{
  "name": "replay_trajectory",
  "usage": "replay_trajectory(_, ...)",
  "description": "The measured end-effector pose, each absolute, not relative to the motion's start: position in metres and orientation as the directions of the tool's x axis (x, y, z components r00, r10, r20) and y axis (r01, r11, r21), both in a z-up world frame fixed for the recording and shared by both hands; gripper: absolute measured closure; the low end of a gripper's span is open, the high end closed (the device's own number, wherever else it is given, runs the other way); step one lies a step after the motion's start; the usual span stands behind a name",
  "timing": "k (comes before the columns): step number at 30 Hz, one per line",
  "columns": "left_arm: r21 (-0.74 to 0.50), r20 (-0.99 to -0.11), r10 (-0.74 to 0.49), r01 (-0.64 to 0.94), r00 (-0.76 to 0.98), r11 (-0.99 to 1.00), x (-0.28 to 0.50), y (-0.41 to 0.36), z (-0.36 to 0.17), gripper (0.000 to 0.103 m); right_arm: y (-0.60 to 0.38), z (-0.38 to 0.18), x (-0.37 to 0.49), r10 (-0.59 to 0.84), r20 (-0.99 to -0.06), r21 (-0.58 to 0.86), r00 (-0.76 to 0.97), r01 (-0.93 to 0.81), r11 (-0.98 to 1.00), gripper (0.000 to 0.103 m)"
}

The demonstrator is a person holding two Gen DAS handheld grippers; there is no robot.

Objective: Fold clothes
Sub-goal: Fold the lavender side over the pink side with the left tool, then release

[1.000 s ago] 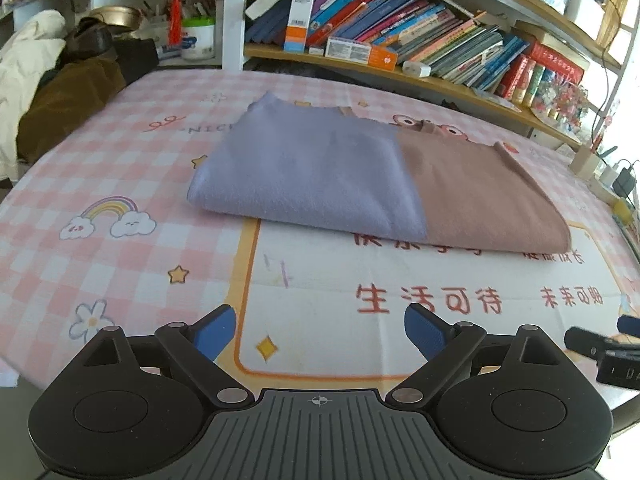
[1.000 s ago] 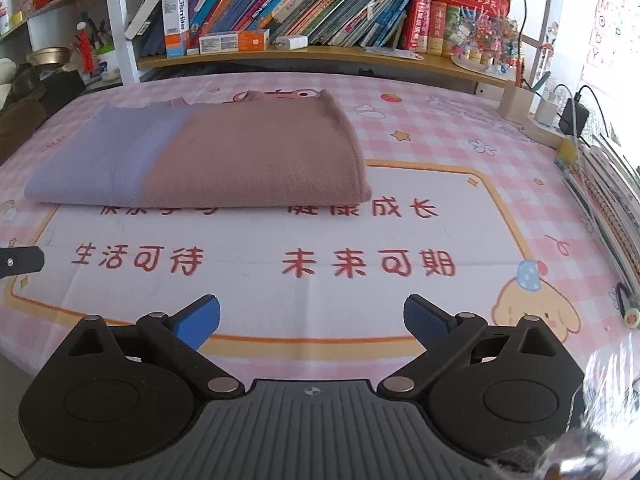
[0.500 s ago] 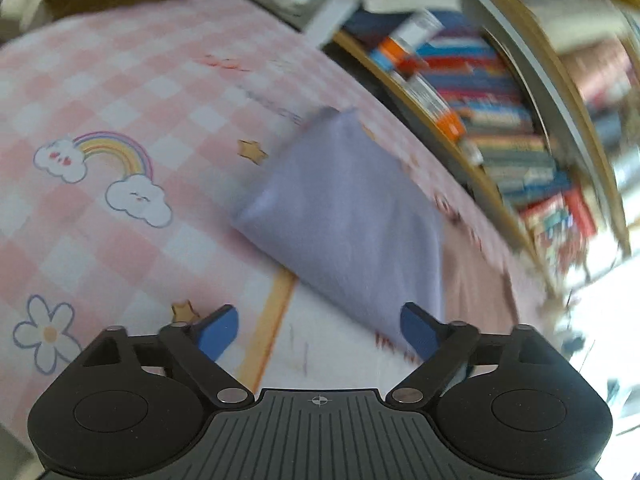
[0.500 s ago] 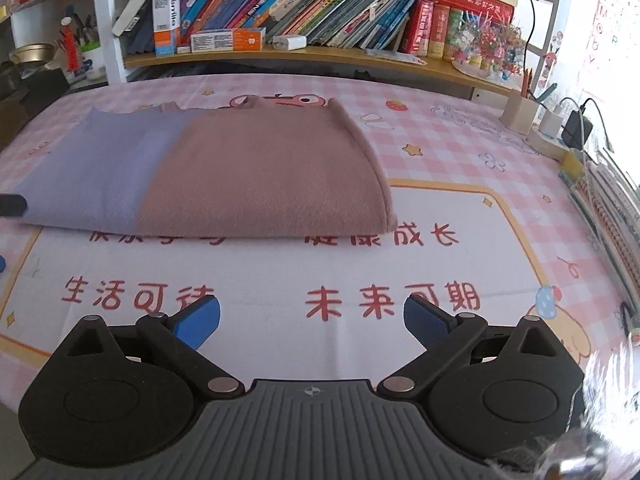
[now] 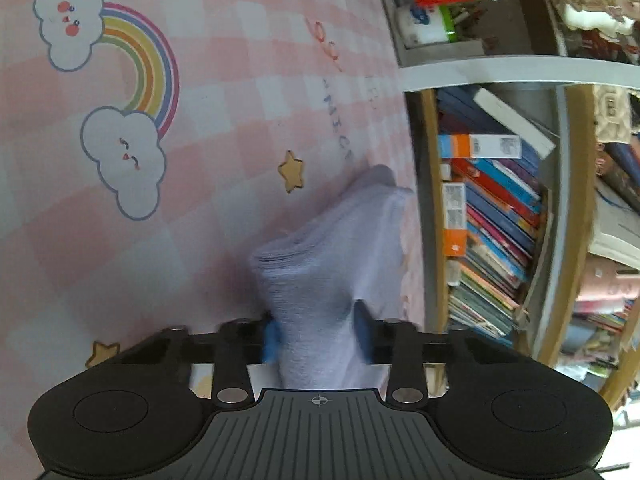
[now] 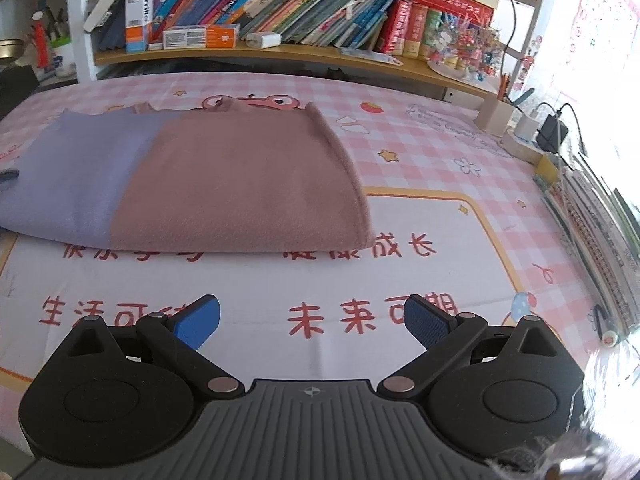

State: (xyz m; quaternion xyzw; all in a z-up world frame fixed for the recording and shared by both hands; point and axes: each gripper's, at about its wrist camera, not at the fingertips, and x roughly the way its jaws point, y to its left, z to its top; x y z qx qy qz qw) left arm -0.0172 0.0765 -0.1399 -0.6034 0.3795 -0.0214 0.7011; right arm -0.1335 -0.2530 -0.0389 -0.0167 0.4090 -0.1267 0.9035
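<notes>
A folded garment (image 6: 192, 176), lavender on the left and dusty pink on the right, lies flat on the pink checked tablecloth (image 6: 420, 148). My left gripper (image 5: 318, 334) is rolled on its side and shut on the lavender end of the garment (image 5: 332, 264), whose stacked layers bunch between the blue pads. My right gripper (image 6: 312, 320) is open and empty, low over the cloth in front of the pink end and apart from it. A dark tip of the left gripper (image 6: 9, 174) shows at the garment's left end.
A bookshelf (image 6: 256, 12) full of books runs along the table's far side. A pen holder, charger and cables (image 6: 532, 124) sit at the far right. Stacked notebooks (image 6: 592, 220) lie along the right edge. A white cup (image 5: 424, 26) stands on a shelf.
My left gripper has moved in to the lavender end, rolled onto its side and shut on it. My right gripper has moved a little closer to the pink end and stays open.
</notes>
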Motion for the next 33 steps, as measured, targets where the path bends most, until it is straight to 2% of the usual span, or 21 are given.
replay_trajectory(1, -0.858, -0.514, -0.487, -0.433, 0.707, 0.276, -0.016, 0.077, -0.142, 0.089, -0.254, -0.038, -0.132, -0.251, -0.735, -0.135, 0.63, 0.227, 0.965, 0.004)
replay_trajectory(4, -0.853, -0.521, -0.49, -0.424, 0.699, 0.303, -0.014, 0.08, -0.143, 0.092, -0.258, -0.036, -0.127, -0.275, -0.736, -0.136, 0.619, 0.262, 0.955, 0.004)
replay_trajectory(12, -0.841, -0.534, -0.402, -0.421, 0.744, 0.339, -0.023, 0.13, -0.138, 0.093, -0.257, -0.034, -0.102, -0.252, -0.744, -0.1, 0.619, 0.27, 0.958, 0.004)
replay_trajectory(20, -0.816, -0.544, -0.258, -0.431, 0.799, 0.387, -0.045, 0.192, -0.128, 0.094, -0.231, -0.038, -0.076, -0.143, -0.753, -0.073, 0.643, 0.135, 0.988, 0.004)
replay_trajectory(24, -0.8, -0.539, -0.225, -0.41, 0.812, 0.438, -0.053, 0.194, -0.117, 0.095, -0.221, -0.044, -0.07, -0.055, -0.772, -0.041, 0.633, 0.036, 0.999, 0.008)
replay_trajectory(26, -0.796, -0.526, -0.214, -0.388, 0.823, 0.464, -0.055, 0.189, -0.107, 0.095, -0.219, -0.047, -0.069, -0.02, -0.781, -0.029, 0.624, -0.005, 1.0, 0.017)
replay_trajectory(33, -0.778, -0.413, -0.211, -0.223, 0.886, 0.587, -0.061, 0.149, -0.052, 0.095, -0.235, -0.053, -0.062, 0.093, -0.792, 0.043, 0.603, -0.097, 0.994, 0.025)
